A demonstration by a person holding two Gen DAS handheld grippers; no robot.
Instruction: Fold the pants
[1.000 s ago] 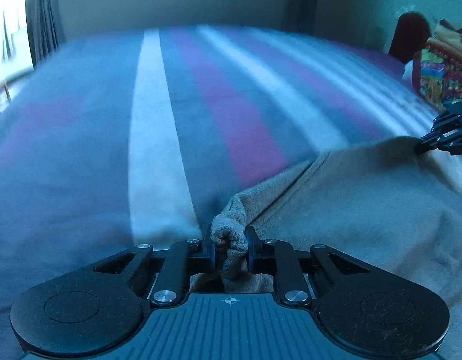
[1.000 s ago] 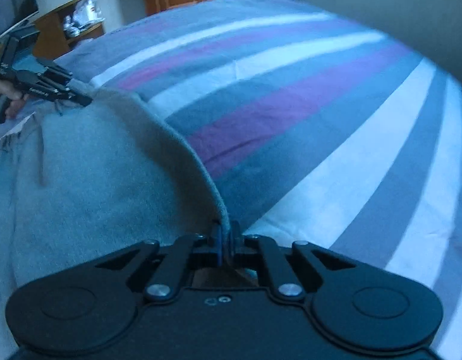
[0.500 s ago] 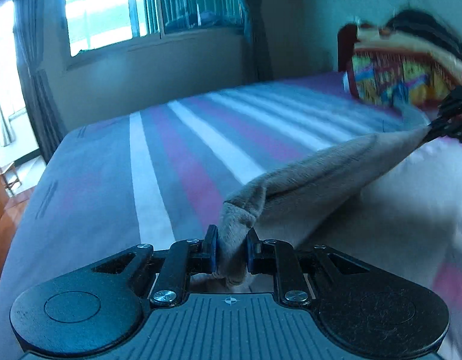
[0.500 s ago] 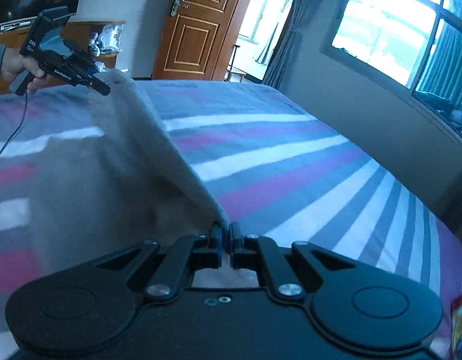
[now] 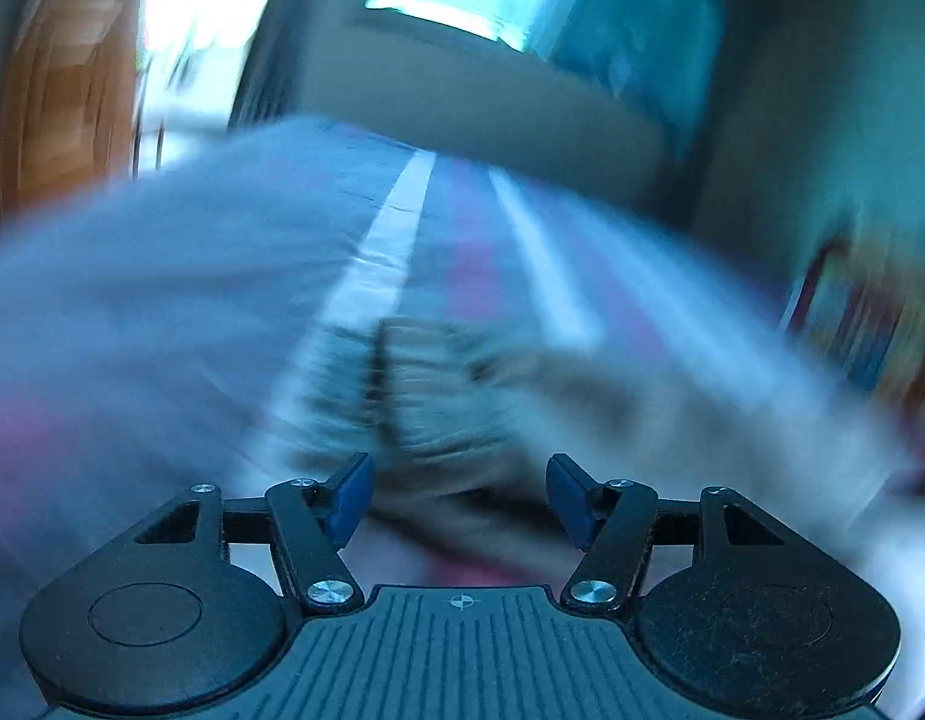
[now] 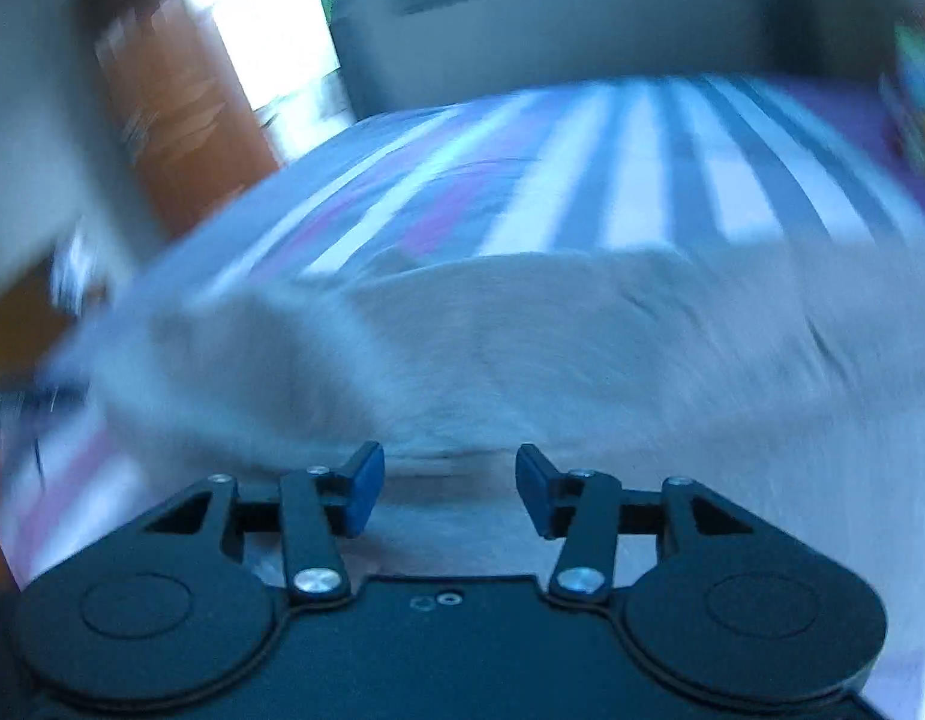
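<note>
Your left gripper [image 5: 459, 495] and right gripper [image 6: 449, 489] hang fingers apart above the blurred pants [image 6: 522, 348], centre frame, on the striped bed [image 6: 642, 156].

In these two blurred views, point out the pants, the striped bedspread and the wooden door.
pants [image 6: 582, 336], right wrist view, on the grey fabric's flat middle.
striped bedspread [image 6: 636, 180], right wrist view, on a white stripe.
wooden door [image 5: 60, 102], left wrist view, on its orange panel.

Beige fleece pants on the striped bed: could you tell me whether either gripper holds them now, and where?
Neither: left gripper and right gripper are open, beige fleece pants released.
</note>
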